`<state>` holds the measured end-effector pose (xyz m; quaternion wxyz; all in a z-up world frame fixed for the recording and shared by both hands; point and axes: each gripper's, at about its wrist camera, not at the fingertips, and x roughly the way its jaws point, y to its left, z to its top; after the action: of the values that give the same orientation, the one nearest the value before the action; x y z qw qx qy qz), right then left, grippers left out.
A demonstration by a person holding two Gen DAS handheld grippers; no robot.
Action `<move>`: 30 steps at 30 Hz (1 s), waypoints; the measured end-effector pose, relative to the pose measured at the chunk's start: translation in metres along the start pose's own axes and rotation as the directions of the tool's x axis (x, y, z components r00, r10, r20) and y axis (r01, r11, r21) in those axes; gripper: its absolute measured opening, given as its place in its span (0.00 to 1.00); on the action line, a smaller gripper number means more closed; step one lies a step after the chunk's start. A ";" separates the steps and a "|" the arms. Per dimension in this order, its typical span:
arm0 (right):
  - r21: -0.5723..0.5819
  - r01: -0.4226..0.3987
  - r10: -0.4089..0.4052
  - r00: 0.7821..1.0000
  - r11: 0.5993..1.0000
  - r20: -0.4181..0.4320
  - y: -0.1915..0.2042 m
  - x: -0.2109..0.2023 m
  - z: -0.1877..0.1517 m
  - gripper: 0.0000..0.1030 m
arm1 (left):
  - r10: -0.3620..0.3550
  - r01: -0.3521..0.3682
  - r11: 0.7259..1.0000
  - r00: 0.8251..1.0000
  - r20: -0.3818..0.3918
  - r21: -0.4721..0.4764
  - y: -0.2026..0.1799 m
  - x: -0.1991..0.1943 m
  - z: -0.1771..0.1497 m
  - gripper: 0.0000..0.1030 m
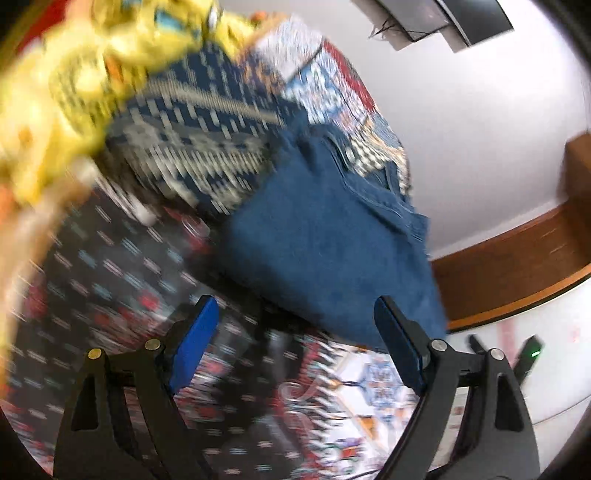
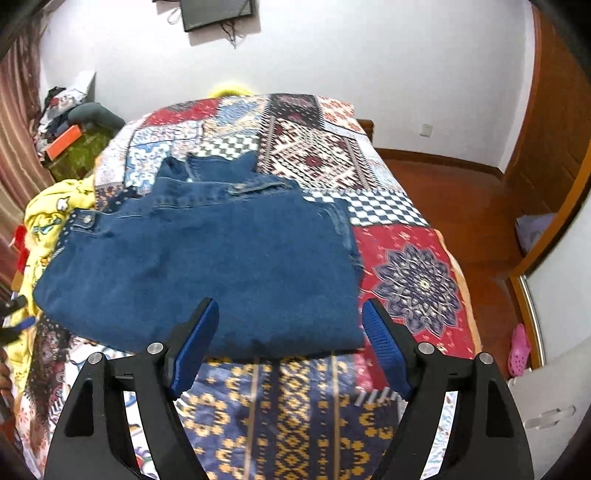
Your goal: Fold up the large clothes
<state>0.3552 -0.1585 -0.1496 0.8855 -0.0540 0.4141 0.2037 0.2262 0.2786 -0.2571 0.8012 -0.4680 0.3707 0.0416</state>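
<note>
A blue denim garment (image 2: 207, 258) lies folded flat on a patchwork bedspread (image 2: 413, 273). My right gripper (image 2: 290, 312) is open and empty, its blue pads just over the garment's near edge. In the blurred, tilted left wrist view the same denim (image 1: 325, 236) lies ahead of my left gripper (image 1: 295, 312), which is open and empty. A yellow printed garment (image 1: 74, 74) is bunched at the upper left of that view and lies at the bed's left edge in the right wrist view (image 2: 48, 218).
A wall-mounted screen (image 2: 218, 13) hangs on the white wall beyond the bed. Cluttered items and an orange box (image 2: 62, 142) sit left of the bed. Wooden floor (image 2: 461, 206), a wooden door and a pink shoe (image 2: 519, 349) are on the right.
</note>
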 end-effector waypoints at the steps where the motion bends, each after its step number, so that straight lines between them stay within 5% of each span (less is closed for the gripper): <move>1: -0.010 -0.008 0.008 1.000 1.000 0.003 0.005 0.001 0.001 0.75 | -0.013 0.013 1.000 1.000 -0.012 -0.022 0.001 0.007 -0.002 0.83; 9: -0.061 -0.054 0.052 0.998 0.997 -0.034 0.032 0.020 -0.004 0.75 | -0.101 0.096 0.989 0.994 -0.040 -0.111 0.001 0.068 0.007 0.61; 15: -0.079 -0.069 0.063 0.995 0.994 -0.075 0.045 0.030 -0.008 0.75 | -0.009 0.011 0.999 0.998 0.057 -0.035 -0.018 0.079 0.014 0.50; 17: -0.084 -0.079 0.071 0.993 0.993 -0.093 0.051 0.034 -0.007 0.75 | 0.033 -0.033 0.999 0.994 0.105 0.000 -0.028 0.069 0.013 0.29; 20: -0.097 -0.081 0.071 0.992 0.992 -0.106 0.058 0.035 -0.007 0.75 | 0.022 -0.029 0.999 0.987 0.157 0.039 -0.045 0.050 0.015 0.23; 30: -0.177 -0.180 0.167 0.982 0.968 -0.084 0.107 0.013 0.014 0.75 | -0.062 -0.047 0.956 0.933 0.354 0.291 -0.120 -0.041 0.023 0.22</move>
<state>0.3293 -0.0529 -0.1424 0.8408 -0.1058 0.4268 0.3158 0.2591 0.2412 -0.1383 0.9162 -0.3293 0.2182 0.0675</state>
